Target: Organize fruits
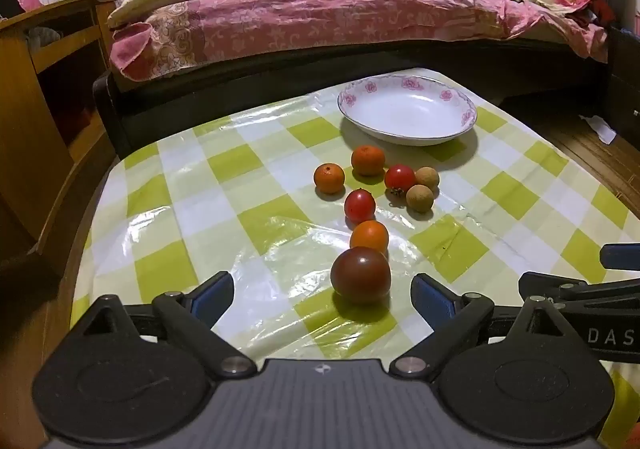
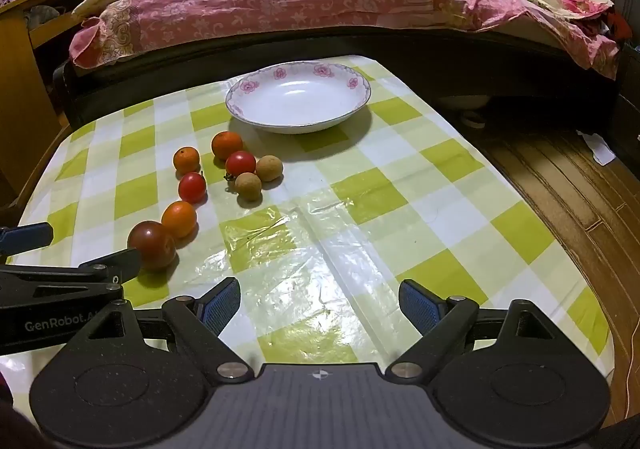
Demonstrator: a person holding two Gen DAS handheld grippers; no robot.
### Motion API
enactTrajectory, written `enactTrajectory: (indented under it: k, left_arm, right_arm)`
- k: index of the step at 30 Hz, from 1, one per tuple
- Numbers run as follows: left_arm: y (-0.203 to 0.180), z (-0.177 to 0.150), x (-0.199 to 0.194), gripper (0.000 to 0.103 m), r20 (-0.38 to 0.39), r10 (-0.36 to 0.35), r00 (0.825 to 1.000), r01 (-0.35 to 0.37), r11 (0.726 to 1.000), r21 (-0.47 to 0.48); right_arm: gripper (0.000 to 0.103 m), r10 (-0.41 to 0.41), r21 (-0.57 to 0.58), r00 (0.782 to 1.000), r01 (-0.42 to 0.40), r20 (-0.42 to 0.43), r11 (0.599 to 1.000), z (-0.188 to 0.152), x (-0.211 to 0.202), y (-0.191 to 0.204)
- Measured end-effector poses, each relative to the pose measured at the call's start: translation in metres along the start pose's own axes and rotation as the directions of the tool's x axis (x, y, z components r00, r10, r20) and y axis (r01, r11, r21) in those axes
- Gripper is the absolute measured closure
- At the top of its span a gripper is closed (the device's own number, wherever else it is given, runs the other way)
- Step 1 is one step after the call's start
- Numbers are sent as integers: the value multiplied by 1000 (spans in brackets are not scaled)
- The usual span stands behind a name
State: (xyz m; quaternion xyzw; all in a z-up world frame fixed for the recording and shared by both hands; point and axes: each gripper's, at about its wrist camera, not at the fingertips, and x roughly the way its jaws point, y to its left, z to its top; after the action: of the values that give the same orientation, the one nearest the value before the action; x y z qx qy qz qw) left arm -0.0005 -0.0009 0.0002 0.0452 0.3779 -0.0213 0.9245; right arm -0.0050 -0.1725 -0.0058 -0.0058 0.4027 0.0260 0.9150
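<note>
eight fruits lie loose before the empty plate (image 1: 408,137); both the left gripper (image 1: 322,295) and right gripper (image 2: 320,301) gape unladen; nearest dark tomato (image 1: 361,275) likely goes first.

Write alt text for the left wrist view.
Open left gripper faces a dark tomato on a green-checked tablecloth. Beyond it lie seven more small fruits, then an empty floral plate, with a bed behind.

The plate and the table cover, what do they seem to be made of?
The plate looks like glazed ceramic: white, glossy, with printed pink flowers on its rim. The table cover seems to be thin plastic sheet over checked cloth: it wrinkles and reflects light.
</note>
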Motion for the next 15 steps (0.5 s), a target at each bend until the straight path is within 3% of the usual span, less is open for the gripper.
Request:
enactTrajectory:
  k: [15]
  left_arm:
    - [2,-3,3,2,-1,-12,1000,12,1000,9]
  right_arm:
    - [20,6,2,1000,-6,-18,1000,-1,2,-1]
